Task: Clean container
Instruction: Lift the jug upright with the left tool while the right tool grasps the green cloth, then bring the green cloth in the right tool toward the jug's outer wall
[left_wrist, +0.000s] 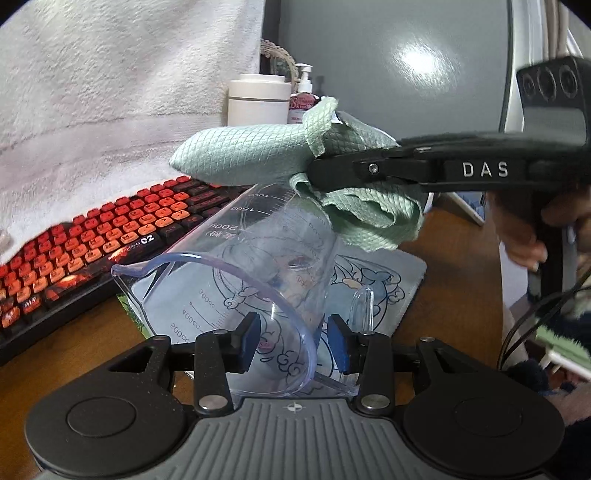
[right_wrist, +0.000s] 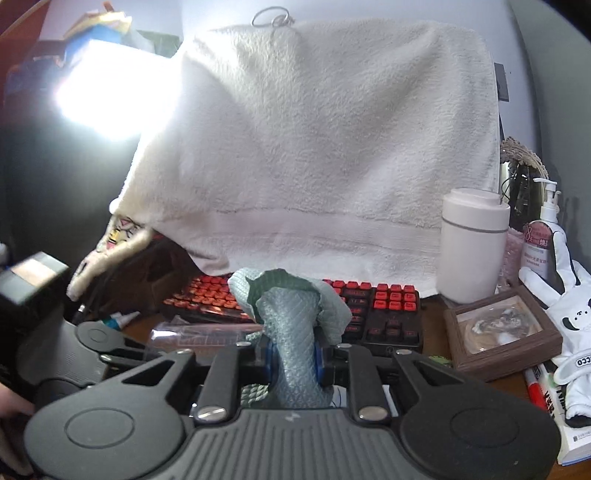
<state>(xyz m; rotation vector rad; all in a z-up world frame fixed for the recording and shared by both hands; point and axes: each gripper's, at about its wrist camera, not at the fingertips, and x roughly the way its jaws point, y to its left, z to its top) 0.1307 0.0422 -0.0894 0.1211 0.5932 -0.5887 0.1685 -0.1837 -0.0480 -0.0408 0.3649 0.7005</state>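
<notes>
Both wrist views share keyboard

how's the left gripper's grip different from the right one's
The left gripper holds the clear measuring cup, its blue pads spread wide across the rigid rim. The right gripper pinches the soft green cloth, pads nearly together. Both are shut on something.

The left gripper pinches the measuring cup's rim; the right gripper — above that cup — clamps the cloth.
</notes>
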